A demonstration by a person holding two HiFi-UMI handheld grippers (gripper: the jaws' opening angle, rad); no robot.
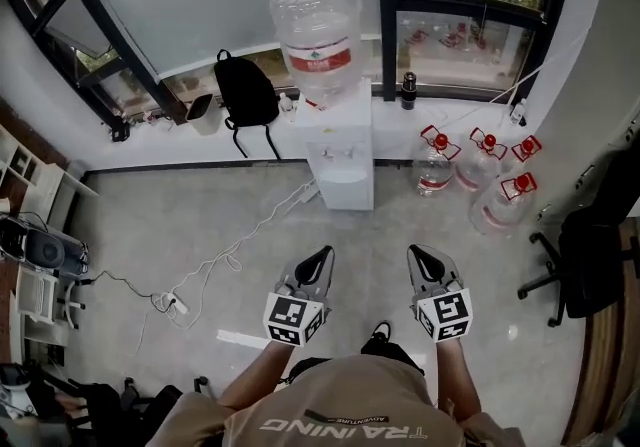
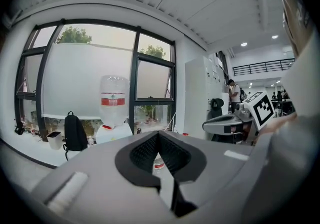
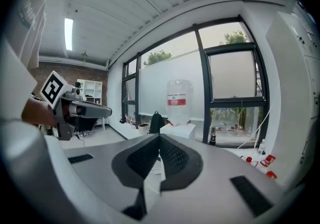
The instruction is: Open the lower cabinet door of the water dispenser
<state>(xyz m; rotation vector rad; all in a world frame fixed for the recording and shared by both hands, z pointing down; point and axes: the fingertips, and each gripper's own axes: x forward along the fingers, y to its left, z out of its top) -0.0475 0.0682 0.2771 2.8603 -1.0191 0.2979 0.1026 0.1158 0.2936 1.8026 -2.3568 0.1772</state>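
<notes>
The white water dispenser point(image 1: 341, 157) stands against the window wall with a big clear bottle point(image 1: 316, 33) on top. Its lower cabinet door point(image 1: 346, 190) faces me and looks closed. My left gripper point(image 1: 323, 254) and right gripper point(image 1: 417, 252) are held side by side over the floor, well short of the dispenser, both pointing toward it. In the left gripper view the left gripper point(image 2: 158, 134) has its jaws together with nothing between them, and the dispenser point(image 2: 114, 132) is far ahead. In the right gripper view the right gripper point(image 3: 159, 136) is likewise shut and empty, the dispenser point(image 3: 179, 130) beyond it.
A black backpack point(image 1: 245, 90) leans on the sill left of the dispenser. Several full water jugs point(image 1: 480, 170) stand on the floor to its right. A white power strip with cable point(image 1: 175, 303) lies at the left. A black office chair point(image 1: 590, 255) sits far right.
</notes>
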